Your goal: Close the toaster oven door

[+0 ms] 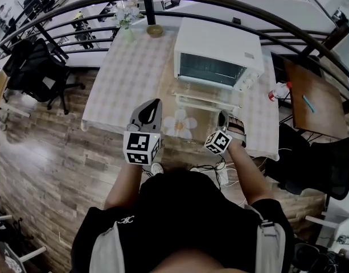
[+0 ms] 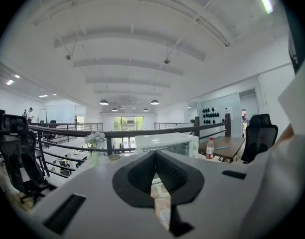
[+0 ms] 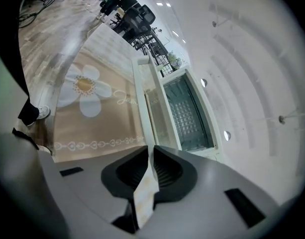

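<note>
Everything's bright and even here, light from the ceiling lamps (image 2: 104, 102) and the far windows (image 2: 125, 123), shadows barely there. The floor (image 3: 52, 31) has a shiny glare. My two gripper views bulge like fisheye, with black corners and soft close-ups.

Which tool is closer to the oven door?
Right. The right tool hovers just in front of the oven door, at its right end; the left tool is farther, past its left corner.

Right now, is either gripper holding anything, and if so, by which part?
Nothing is held. The left gripper and the right gripper are both empty, and the open toaster oven door lies ahead of them on the table.
</note>
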`<state>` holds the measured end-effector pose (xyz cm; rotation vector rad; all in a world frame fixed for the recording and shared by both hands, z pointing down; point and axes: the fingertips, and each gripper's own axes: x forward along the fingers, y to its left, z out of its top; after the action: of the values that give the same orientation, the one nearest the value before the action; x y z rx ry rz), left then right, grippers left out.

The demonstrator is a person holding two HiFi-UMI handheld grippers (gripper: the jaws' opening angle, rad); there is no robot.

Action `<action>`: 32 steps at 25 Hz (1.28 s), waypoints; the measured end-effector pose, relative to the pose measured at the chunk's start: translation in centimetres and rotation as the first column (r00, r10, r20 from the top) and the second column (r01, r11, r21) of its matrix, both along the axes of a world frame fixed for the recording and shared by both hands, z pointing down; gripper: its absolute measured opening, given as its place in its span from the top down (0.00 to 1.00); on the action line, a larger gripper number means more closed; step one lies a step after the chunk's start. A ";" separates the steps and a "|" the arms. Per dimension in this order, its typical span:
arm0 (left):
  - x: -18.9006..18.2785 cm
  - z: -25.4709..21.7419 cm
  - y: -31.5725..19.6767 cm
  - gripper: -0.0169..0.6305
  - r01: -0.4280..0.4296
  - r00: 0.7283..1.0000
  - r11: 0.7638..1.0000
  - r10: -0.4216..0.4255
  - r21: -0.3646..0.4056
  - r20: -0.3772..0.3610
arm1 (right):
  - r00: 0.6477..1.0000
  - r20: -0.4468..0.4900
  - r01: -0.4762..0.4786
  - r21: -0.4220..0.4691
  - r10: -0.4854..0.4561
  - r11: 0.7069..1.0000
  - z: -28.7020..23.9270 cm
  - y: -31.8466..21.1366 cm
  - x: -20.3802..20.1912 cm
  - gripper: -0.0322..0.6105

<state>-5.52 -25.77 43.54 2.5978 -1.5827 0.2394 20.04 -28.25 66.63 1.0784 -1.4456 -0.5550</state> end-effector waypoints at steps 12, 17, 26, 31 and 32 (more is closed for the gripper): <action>0.5 0.2 0.1 0.95 -0.018 1.000 1.000 0.018 -0.004 0.002 | 1.000 -0.011 -0.003 0.038 0.003 0.999 -3.9 -2.5 0.6 0.89; 0.6 0.3 -0.3 0.95 -0.019 1.000 1.000 0.019 -0.002 0.004 | 1.000 0.001 -0.016 0.062 0.016 0.998 -5.4 -4.4 0.9 0.89; 0.2 0.3 -0.6 0.95 -0.005 1.000 1.000 0.005 -0.003 0.009 | 0.999 -0.020 -0.033 0.054 0.034 0.998 -8.1 -8.6 1.7 0.90; 0.0 0.5 -0.4 0.95 0.001 1.000 1.000 -0.001 -0.009 0.012 | 0.998 -0.034 -0.051 0.027 0.052 0.998 -9.0 -11.0 2.3 0.91; -0.1 0.5 -0.5 0.95 0.002 1.000 1.000 -0.002 -0.010 0.013 | 0.998 -0.040 -0.054 0.016 0.055 0.998 -9.2 -11.5 2.5 0.91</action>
<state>-5.59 -26.23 44.02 2.5924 -1.5847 0.2636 22.53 -39.73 57.47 1.1088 -1.3748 -0.5467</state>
